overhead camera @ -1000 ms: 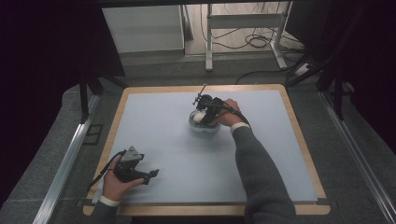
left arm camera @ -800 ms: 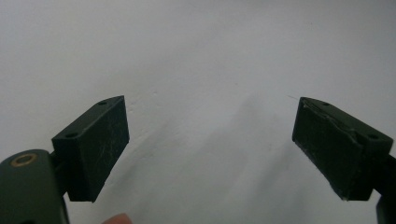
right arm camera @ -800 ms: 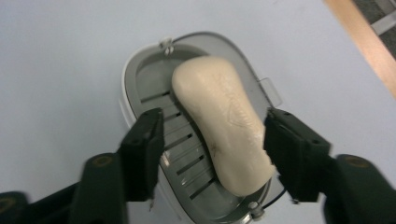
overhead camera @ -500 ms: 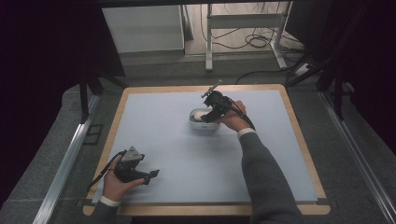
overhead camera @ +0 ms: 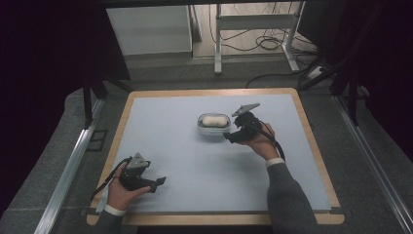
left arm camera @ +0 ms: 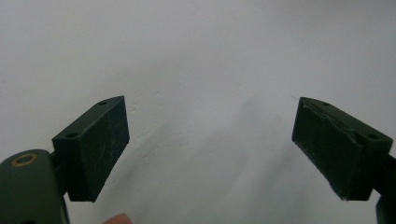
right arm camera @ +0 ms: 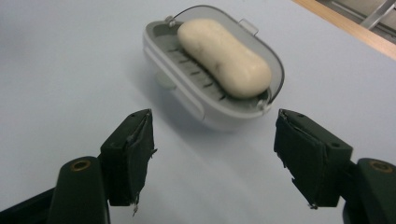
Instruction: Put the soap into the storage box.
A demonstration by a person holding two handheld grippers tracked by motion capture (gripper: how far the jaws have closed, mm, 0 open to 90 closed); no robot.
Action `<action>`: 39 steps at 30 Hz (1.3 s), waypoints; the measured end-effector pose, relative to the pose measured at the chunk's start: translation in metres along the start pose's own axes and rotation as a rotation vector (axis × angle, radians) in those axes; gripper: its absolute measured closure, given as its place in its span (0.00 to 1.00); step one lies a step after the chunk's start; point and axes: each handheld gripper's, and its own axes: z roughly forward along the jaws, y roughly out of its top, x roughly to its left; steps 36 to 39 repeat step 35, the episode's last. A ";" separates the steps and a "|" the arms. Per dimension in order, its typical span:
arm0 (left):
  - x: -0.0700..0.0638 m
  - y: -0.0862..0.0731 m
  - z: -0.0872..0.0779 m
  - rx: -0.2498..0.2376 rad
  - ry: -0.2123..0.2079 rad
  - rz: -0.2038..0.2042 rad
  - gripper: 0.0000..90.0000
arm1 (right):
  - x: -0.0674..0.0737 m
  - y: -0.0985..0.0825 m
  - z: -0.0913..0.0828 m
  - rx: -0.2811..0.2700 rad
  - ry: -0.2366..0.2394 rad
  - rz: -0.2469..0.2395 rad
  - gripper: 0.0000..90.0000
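Looks like a lab or test room set up for recording. Pale blue mat (overhead camera: 195,161) on a wood-edged table (overhead camera: 311,141), ringed by grey carpet (overhead camera: 370,161) and metal rails (overhead camera: 63,180). Dark curtains (overhead camera: 44,58) at both sides; loose cables (overhead camera: 263,41) and a metal stand (overhead camera: 255,22) behind.

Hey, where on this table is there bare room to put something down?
Bare mat lies between the soap dish and the left gripper, along the far edge, and near the front. It is crowded only where the right gripper sits beside the dish.
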 end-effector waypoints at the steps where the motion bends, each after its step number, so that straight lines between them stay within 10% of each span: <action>1: 0.000 0.000 0.000 0.004 0.002 0.004 0.13 | 0.001 -0.006 -0.003 -0.009 0.004 0.003 0.31; 21: 0.000 0.000 0.002 0.007 0.017 0.004 0.13 | 0.017 -0.119 -0.048 -0.013 -0.081 0.099 0.29; 39: 0.000 0.000 0.001 0.000 0.008 0.003 0.13 | 0.013 -0.131 -0.052 -0.022 -0.122 0.093 0.29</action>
